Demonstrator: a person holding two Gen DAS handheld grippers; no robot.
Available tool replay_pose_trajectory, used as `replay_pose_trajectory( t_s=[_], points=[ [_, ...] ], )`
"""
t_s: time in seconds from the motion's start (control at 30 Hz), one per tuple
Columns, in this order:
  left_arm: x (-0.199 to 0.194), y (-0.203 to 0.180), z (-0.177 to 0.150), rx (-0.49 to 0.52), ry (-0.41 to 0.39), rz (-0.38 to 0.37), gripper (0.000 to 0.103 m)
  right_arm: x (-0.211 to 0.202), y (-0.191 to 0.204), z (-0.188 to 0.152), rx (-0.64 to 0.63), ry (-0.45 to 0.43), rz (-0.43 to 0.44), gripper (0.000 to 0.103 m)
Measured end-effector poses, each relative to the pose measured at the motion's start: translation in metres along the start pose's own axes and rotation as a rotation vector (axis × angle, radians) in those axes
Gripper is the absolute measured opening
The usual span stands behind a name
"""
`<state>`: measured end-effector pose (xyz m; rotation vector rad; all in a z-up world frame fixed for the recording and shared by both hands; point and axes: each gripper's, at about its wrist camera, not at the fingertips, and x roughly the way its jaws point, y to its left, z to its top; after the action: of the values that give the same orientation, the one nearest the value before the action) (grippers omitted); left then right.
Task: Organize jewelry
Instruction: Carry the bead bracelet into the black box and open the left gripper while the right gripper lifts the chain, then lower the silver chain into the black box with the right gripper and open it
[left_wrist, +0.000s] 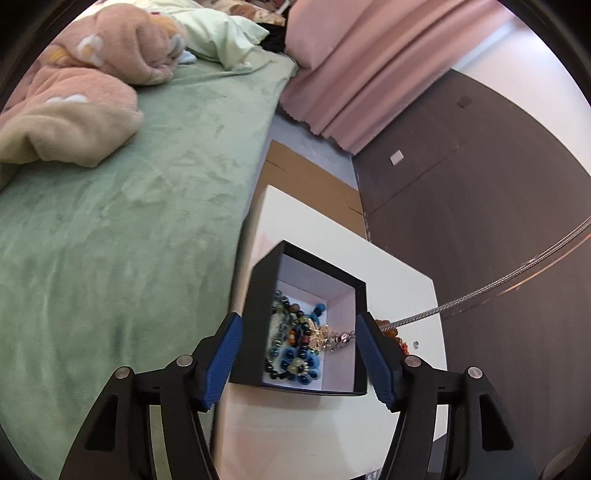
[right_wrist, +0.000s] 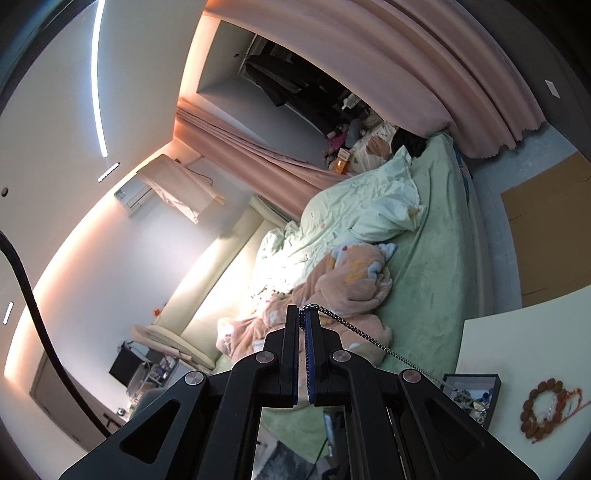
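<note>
The jewelry box (left_wrist: 314, 321) sits on the table (left_wrist: 325, 424), near the table's edge on the bed (left_wrist: 129, 221) side. In the box lies a heap of beaded jewelry (left_wrist: 295, 343). The left gripper (left_wrist: 299, 354) straddles the box, 1 finger outside each side wall. A chain (left_wrist: 461, 297) runs from inside the box over its right wall, up to the right gripper (right_wrist: 303, 354), which pinches its end. On the table right of the box lies a beaded bracelet (right_wrist: 543, 410). Blankets (left_wrist: 92, 85) lie on the bed.
</note>
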<state>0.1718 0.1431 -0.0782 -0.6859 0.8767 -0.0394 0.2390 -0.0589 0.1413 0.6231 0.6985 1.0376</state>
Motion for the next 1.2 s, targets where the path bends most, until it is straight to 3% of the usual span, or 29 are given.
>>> replay_pose_trajectory(
  t_s=[0.27,0.37,0.43,0.47,0.5,0.57,0.77,0.87,1.1,1.2],
  points=[
    [-0.015,0.011,-0.002,-0.018,-0.030,-0.010,0.065,0.017,-0.007,0.001,-0.004,0.007,-0.025,0.005],
    [-0.021,0.013,-0.003,-0.017,-0.041,-0.008,0.065,0.025,-0.010,-0.002,-0.008,0.009,-0.076,0.007],
    [-0.026,0.013,-0.003,-0.016,-0.048,-0.007,0.065,0.031,-0.018,-0.005,0.013,0.038,-0.106,0.032],
    [-0.028,0.014,-0.004,-0.015,-0.053,-0.007,0.065,0.035,-0.027,-0.010,0.035,0.061,-0.132,0.058],
    [-0.030,0.014,-0.005,-0.016,-0.057,-0.008,0.065,0.036,-0.034,-0.014,0.049,0.069,-0.157,0.067],
    [-0.032,0.015,-0.005,-0.019,-0.061,-0.010,0.065,0.038,-0.045,-0.021,0.055,0.091,-0.197,0.067],
    [-0.032,0.009,-0.010,-0.012,-0.061,-0.013,0.065,0.054,-0.094,-0.047,0.106,0.264,-0.308,0.067],
    [-0.029,0.003,-0.013,0.004,-0.055,-0.009,0.065,0.045,-0.111,-0.054,0.122,0.276,-0.319,0.067],
    [-0.017,-0.008,-0.017,0.014,-0.031,-0.013,0.065,0.024,-0.130,-0.053,0.174,0.229,-0.271,0.067],
    [-0.019,-0.008,-0.017,0.014,-0.045,-0.013,0.065,0.027,-0.115,-0.047,0.157,0.210,-0.185,0.067]
  ],
)
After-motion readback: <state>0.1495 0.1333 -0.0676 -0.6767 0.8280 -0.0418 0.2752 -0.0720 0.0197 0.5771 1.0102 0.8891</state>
